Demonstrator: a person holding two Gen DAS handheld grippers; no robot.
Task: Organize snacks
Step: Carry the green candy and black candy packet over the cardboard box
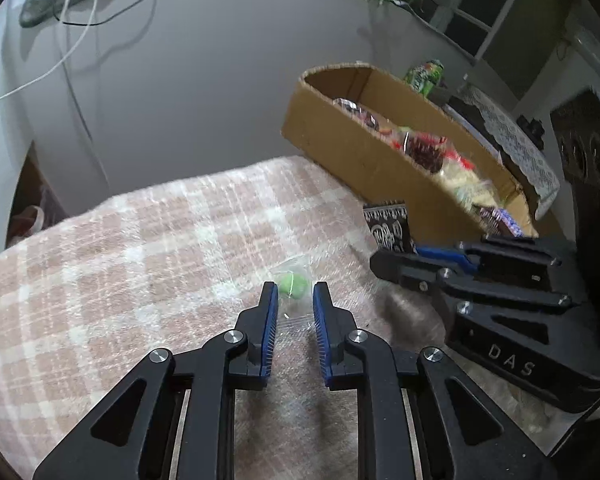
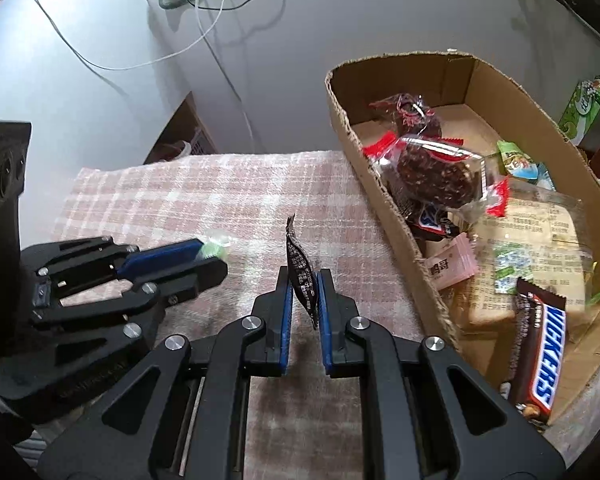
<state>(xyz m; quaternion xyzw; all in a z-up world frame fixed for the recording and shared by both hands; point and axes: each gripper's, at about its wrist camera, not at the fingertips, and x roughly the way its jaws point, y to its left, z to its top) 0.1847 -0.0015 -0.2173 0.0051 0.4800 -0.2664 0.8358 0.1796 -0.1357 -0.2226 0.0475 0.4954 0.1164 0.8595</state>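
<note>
The right gripper (image 2: 303,292) has its jaws closed to a narrow gap on a small dark sachet (image 2: 300,276), which stands on edge between the blue pads with its upper tip poking above them. The left gripper (image 1: 295,300) hangs low over the pink checked cloth (image 1: 140,248) covering the bench; its jaws stand partly open, astride a clear wrapper holding a green candy (image 1: 293,285), which lies on the cloth at the fingertips. Whether the pads touch the wrapper cannot be told. In the right wrist view the left gripper sits off to the left, with the green candy blurred at its tip.

Just right of the right gripper stands an open cardboard box (image 2: 384,200) on the same cloth. Nearest inside it lies a Snickers bar (image 2: 540,352); farther in are a pink packet (image 2: 452,264), a small green-and-white sachet (image 2: 510,266), and a clear-wrapped dark nut cake with red ends (image 2: 432,172). Behind the box stands a green drink carton (image 2: 584,108). White and black cables (image 2: 204,20) trail down the grey wall beyond
</note>
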